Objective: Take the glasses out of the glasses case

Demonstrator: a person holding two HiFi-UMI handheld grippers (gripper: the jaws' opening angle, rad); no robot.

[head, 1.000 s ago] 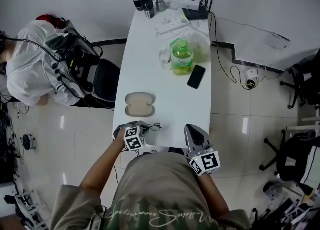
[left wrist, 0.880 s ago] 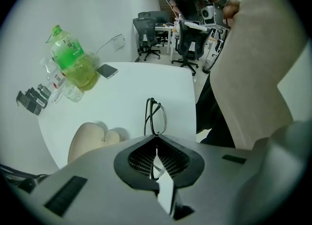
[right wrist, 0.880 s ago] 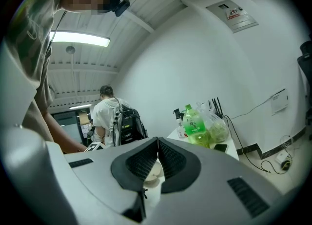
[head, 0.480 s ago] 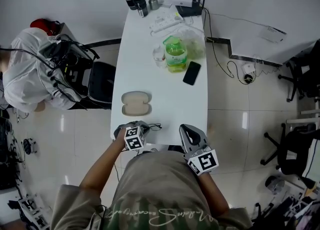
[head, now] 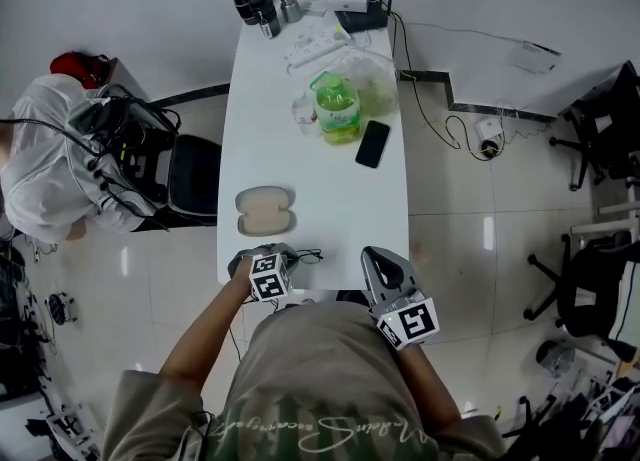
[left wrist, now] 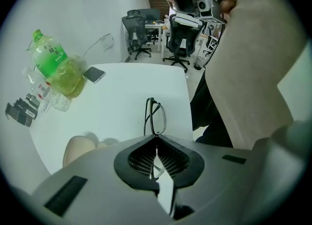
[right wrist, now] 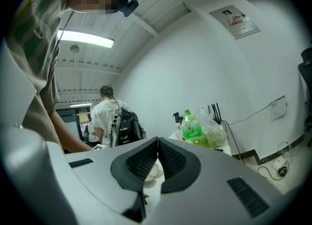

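Cables and a dark backpack hang on a person in a white shirt (head: 50,149) at the far left of the head view, beside a black office chair (head: 195,177). Right of the chair runs a long white table (head: 330,199). On its near half lies a beige, rounded glasses case (head: 265,211); whether it lies open is hard to make out from above.

Just below the case, at the table's near edge, the left gripper (left wrist: 156,139) is clenched on thin black-framed glasses (left wrist: 155,116). They stick out beyond its tips above the tabletop, clear of the case. How much of the frame sits inside the jaws is hidden.

Toward the upper middle stands a green plastic bottle (head: 338,109) against a clear plastic bag. Its label bears print too small to read. A black phone (head: 372,143) lies just right of it, and a black router with antennas (head: 362,9) is at the far end.

At the lower right the right gripper (right wrist: 157,143) hangs off the table edge, its jaws pressed together with nothing between them. A wall sign (right wrist: 234,21) in its view carries red marks, illegible.
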